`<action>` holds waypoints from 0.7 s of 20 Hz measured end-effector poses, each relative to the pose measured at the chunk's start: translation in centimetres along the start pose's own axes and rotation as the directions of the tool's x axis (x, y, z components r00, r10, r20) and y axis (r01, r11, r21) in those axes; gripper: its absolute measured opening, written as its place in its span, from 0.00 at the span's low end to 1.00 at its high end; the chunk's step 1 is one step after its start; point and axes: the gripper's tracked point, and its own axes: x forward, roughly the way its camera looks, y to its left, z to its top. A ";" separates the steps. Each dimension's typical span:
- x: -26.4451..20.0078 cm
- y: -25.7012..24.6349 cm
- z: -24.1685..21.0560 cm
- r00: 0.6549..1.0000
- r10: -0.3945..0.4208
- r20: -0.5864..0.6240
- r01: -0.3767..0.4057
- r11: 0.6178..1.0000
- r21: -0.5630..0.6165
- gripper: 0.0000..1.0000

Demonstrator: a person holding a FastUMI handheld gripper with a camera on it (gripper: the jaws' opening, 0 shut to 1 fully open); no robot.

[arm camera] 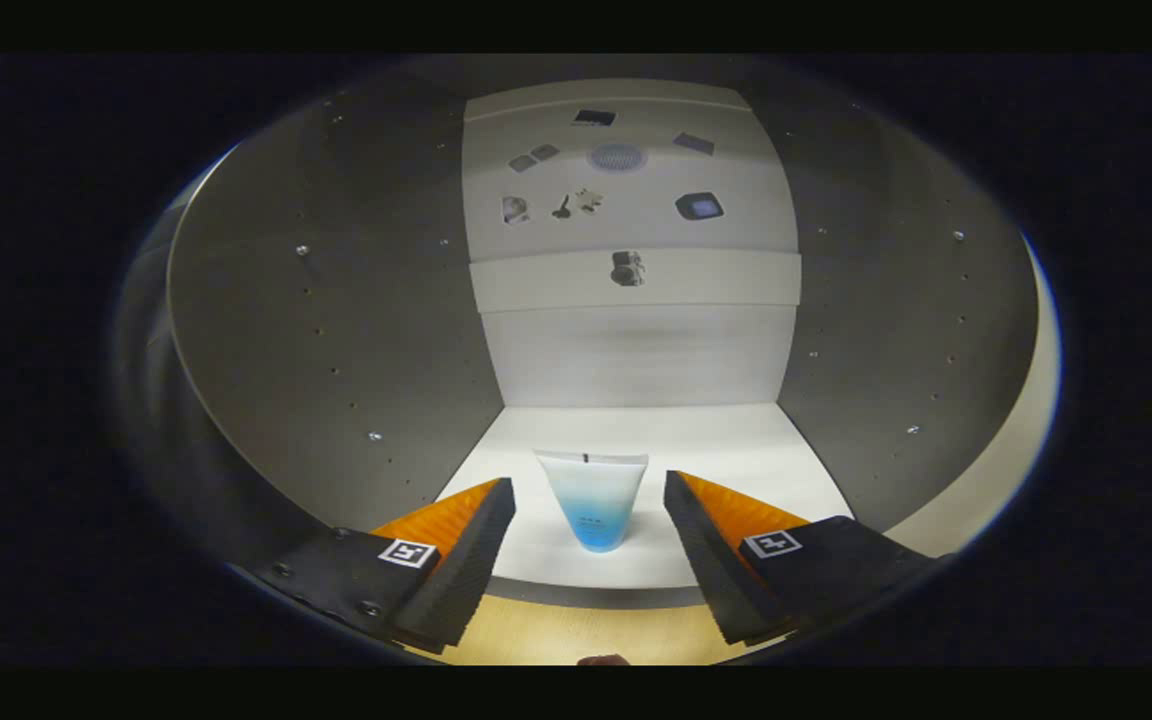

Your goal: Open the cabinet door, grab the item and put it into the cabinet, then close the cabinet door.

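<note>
1. I see the hand-held gripper (589, 505) with its fingers spread wide apart, gripping nothing.
2. The tube (593, 497) stands on its blue cap end, flat crimped end up, on the white cabinet floor (736, 440). It sits between the two fingertips, clear of both, with open gaps on either side.
3. The tube stands close behind the front edge of the cabinet floor (586, 585); I see a dark strip along that edge and, below it, the wood-toned table (576, 630).
4. Grey side walls (336, 340) rise left and right of the tube, dotted with small holes and studs. Both stand well apart from the fingers.
5. Behind the tube, the white floor runs open to the back panel (636, 350).
6. Higher on the back panel, I see a horizontal band (716, 280) carrying a small dark fitting (627, 268); above it lie several small dark shapes I cannot identify.
</note>
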 end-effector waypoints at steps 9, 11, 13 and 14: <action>-15.4 5.6 2.1 0.965 0.142 0.221 -0.131 0.989 -0.064 0.96; -19.6 6.4 1.7 0.952 0.180 0.246 -0.165 0.983 -0.081 0.96; -23.8 6.6 1.2 0.941 0.203 0.270 -0.183 0.978 -0.098 0.96; -25.6 6.5 0.8 0.936 0.210 0.283 -0.187 0.977 -0.107 0.96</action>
